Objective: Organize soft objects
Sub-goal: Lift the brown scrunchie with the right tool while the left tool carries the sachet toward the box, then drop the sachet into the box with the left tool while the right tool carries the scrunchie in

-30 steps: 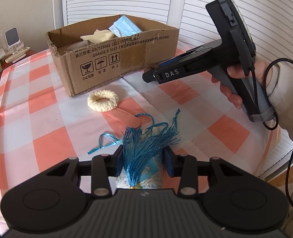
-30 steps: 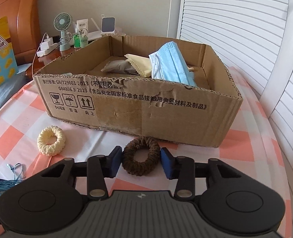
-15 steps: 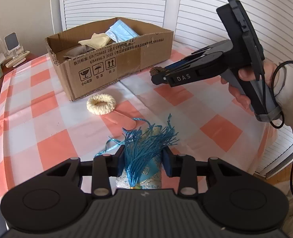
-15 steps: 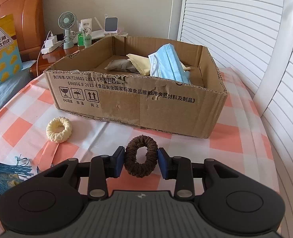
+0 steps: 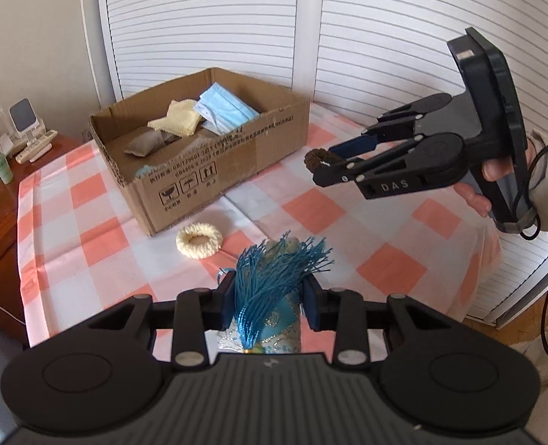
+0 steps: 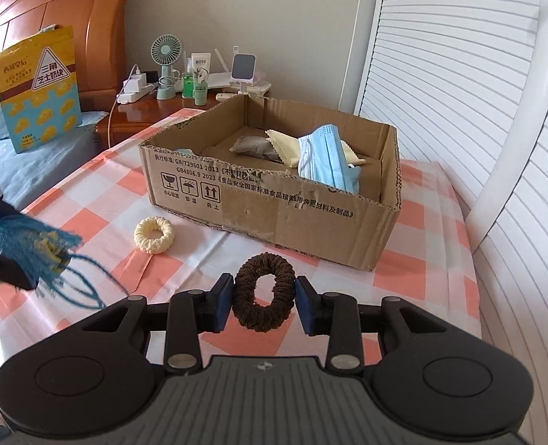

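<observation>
My left gripper is shut on a blue tasselled pouch and holds it above the checked tablecloth; the pouch also shows in the right wrist view. My right gripper is shut on a brown scrunchie, lifted above the table in front of the cardboard box; it also shows in the left wrist view. The box holds a blue face mask, a yellow cloth and a grey pouch. A cream scrunchie lies on the cloth beside the box.
A wooden nightstand with a small fan, bottles and a charger stands behind the table. White slatted shutters run along the right. A bed with a yellow bag is at the left.
Both grippers have risen with their objects. The blue pouch and the brown scrunchie have come up off the tablecloth, and the box interior shows more from above.
</observation>
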